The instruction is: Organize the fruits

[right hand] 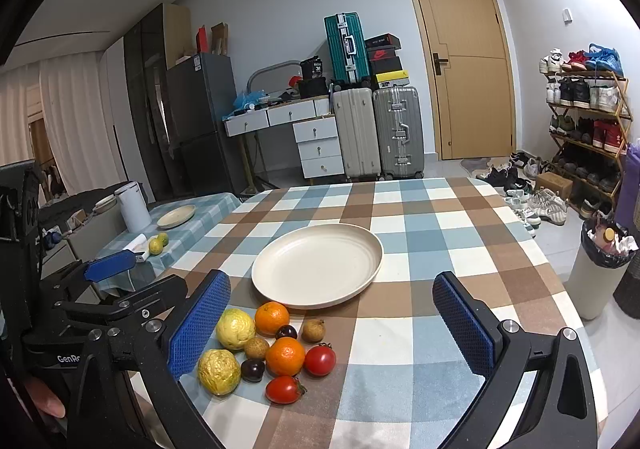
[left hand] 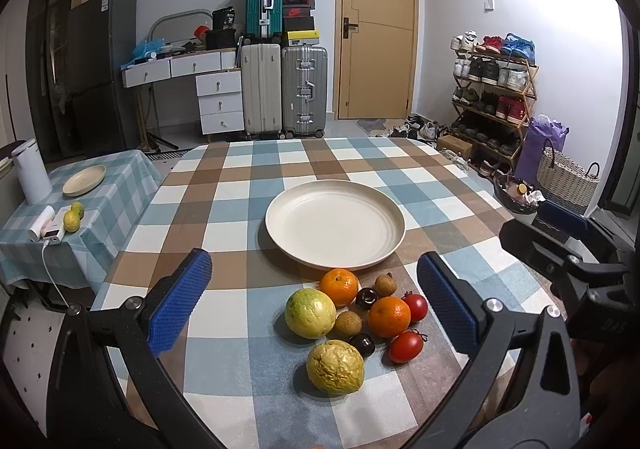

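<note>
A cream plate (left hand: 335,225) (right hand: 317,265) lies bare on the checked tablecloth. Just in front of it sits a cluster of fruit: two yellow-green guavas (left hand: 310,313) (right hand: 235,328), two oranges (left hand: 339,286) (right hand: 285,356), two red tomatoes (left hand: 405,346) (right hand: 284,389), two brown longans (left hand: 347,324) (right hand: 313,330) and two dark plums (left hand: 366,297) (right hand: 253,370). My left gripper (left hand: 314,309) hovers open above the fruit, its blue pads wide apart. My right gripper (right hand: 332,329) is open too, holding nothing, to the right of the left one.
A side table (left hand: 108,205) at the left carries a small plate (left hand: 84,180), two citrus fruits (left hand: 73,220), a white kettle (left hand: 31,173) and a charger. A bin (right hand: 600,269) stands at the right, with a shoe rack (left hand: 492,97) and suitcases (left hand: 284,89) behind.
</note>
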The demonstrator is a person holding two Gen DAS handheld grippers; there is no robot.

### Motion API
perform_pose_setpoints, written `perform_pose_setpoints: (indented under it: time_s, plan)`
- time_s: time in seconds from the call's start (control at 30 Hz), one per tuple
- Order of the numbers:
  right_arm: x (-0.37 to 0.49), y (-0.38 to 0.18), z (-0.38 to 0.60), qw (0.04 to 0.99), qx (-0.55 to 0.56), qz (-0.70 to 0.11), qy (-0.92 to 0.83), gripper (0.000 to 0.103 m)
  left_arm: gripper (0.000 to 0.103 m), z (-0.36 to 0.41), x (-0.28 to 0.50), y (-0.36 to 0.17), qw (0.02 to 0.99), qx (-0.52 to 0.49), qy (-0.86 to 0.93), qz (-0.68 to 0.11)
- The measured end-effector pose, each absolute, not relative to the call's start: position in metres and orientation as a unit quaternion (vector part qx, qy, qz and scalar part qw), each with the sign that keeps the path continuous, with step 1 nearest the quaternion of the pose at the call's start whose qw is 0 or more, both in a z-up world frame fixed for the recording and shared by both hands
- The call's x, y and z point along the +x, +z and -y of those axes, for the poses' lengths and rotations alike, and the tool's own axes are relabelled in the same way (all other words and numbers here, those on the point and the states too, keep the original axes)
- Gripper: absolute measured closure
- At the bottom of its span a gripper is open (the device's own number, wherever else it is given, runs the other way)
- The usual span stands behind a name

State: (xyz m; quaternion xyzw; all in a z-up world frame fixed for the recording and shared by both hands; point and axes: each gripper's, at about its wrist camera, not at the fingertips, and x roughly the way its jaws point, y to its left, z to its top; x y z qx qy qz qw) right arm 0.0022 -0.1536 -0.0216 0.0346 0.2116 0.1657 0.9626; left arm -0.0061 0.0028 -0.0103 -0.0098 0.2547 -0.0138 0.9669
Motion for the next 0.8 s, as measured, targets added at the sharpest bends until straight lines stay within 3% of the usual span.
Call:
perform_pose_setpoints:
  time_s: [0.8]
  plan:
    - [0.003,-0.024,0.156,0.965,0.028,-0.211,0.155,0.000,0.000,-0.004,0.006,-0.024,0.960,-0.012,-0.023,-0.279]
